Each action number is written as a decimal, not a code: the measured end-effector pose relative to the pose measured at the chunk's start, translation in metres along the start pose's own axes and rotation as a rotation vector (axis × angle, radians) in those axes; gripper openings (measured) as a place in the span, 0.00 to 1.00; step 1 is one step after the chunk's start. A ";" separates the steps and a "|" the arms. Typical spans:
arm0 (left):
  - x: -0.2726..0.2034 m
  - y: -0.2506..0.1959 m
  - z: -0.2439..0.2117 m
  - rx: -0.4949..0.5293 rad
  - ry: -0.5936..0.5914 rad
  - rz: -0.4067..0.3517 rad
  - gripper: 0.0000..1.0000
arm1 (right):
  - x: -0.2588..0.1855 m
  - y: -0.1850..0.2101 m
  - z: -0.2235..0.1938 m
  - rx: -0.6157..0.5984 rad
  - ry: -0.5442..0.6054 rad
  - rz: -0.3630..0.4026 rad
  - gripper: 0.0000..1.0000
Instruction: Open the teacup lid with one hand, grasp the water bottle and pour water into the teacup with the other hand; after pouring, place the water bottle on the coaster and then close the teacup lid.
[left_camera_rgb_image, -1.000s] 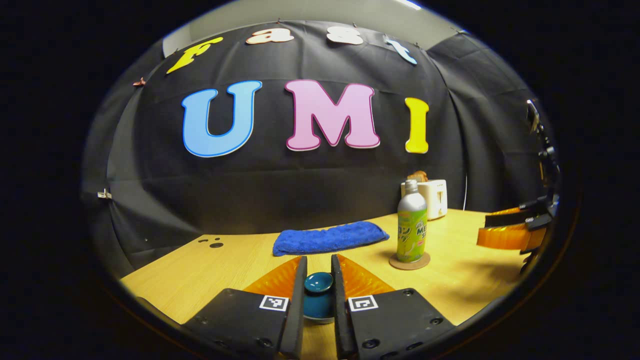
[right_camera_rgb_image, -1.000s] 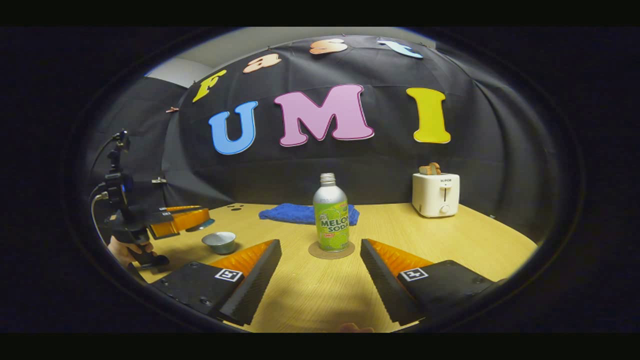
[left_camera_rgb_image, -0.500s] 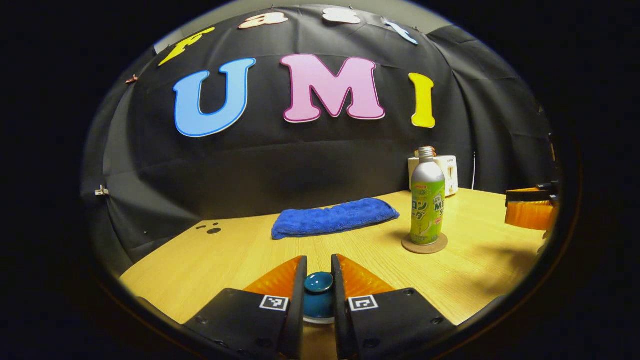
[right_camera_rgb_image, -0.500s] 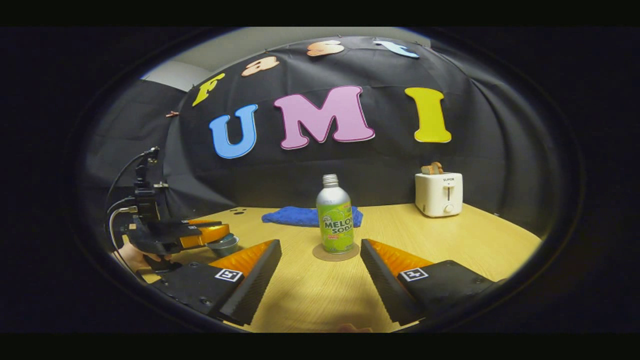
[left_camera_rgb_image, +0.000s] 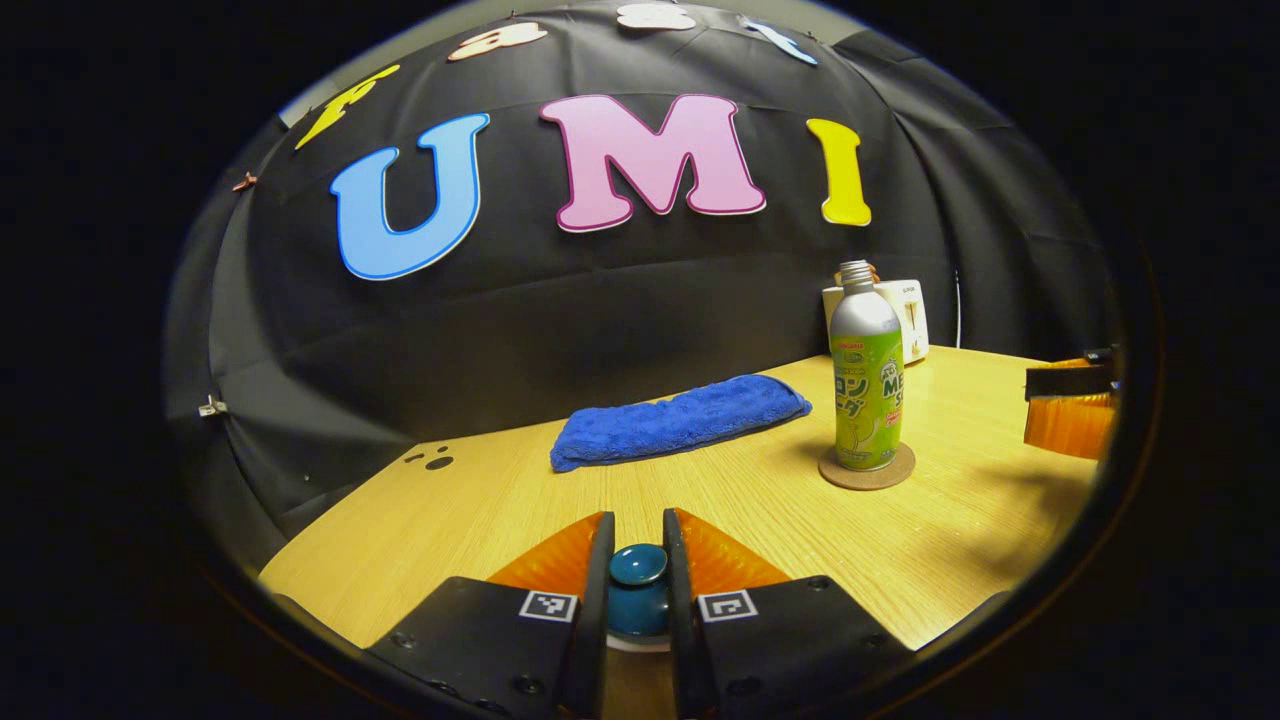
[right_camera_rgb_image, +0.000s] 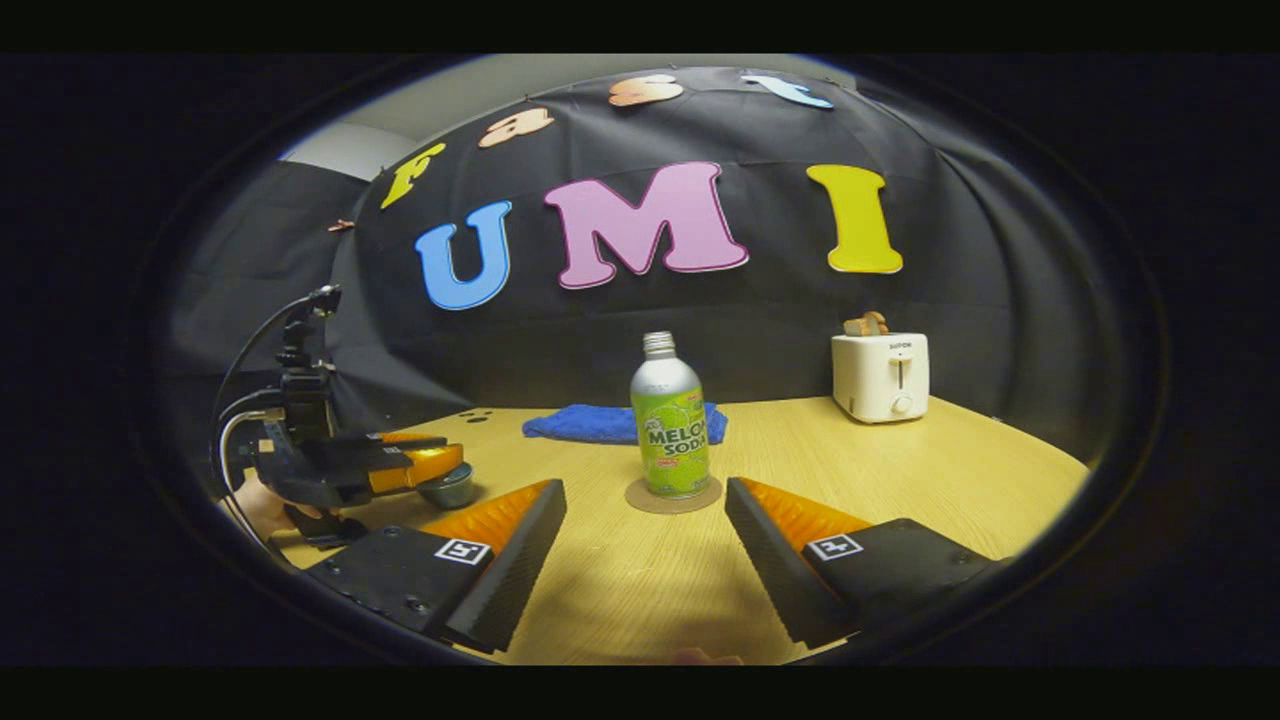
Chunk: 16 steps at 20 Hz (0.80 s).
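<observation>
Your left claw (left_camera_rgb_image: 637, 570) is clamped on the knob of the teacup lid (left_camera_rgb_image: 638, 565), low at 6 o'clock in the left gripper view. Your right claw (right_camera_rgb_image: 645, 540) gapes wide and holds nothing; the water bottle (right_camera_rgb_image: 669, 425) stands upright on its coaster (right_camera_rgb_image: 673, 497) at 12 o'clock, beyond its fingertips on the surface (right_camera_rgb_image: 900, 470).

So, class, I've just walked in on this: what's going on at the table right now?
A person is working two handheld grippers. The left gripper is shut on the knob of the teacup lid. The right gripper is open, facing the water bottle, which stands upright on its coaster, ungrasped. A blue cloth and a toaster sit behind on the table.
</observation>
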<state>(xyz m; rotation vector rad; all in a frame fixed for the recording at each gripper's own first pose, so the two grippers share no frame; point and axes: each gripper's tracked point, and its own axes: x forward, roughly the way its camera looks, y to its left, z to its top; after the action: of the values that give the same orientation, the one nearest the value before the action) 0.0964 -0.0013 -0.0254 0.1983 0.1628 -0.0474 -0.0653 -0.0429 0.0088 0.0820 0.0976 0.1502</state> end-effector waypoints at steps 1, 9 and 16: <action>0.000 0.000 -0.001 0.001 0.008 -0.001 0.32 | 0.000 0.001 0.001 -0.005 -0.002 0.001 0.98; 0.001 0.001 -0.003 0.007 0.022 0.001 0.33 | -0.002 0.004 0.002 -0.052 -0.018 0.003 0.98; -0.014 0.006 -0.002 -0.052 -0.005 0.013 0.75 | -0.003 0.001 0.005 -0.069 -0.031 -0.013 0.99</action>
<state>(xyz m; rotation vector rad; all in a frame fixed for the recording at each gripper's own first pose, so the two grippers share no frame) 0.0822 0.0052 -0.0241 0.1471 0.1573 -0.0312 -0.0681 -0.0424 0.0140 0.0151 0.0616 0.1395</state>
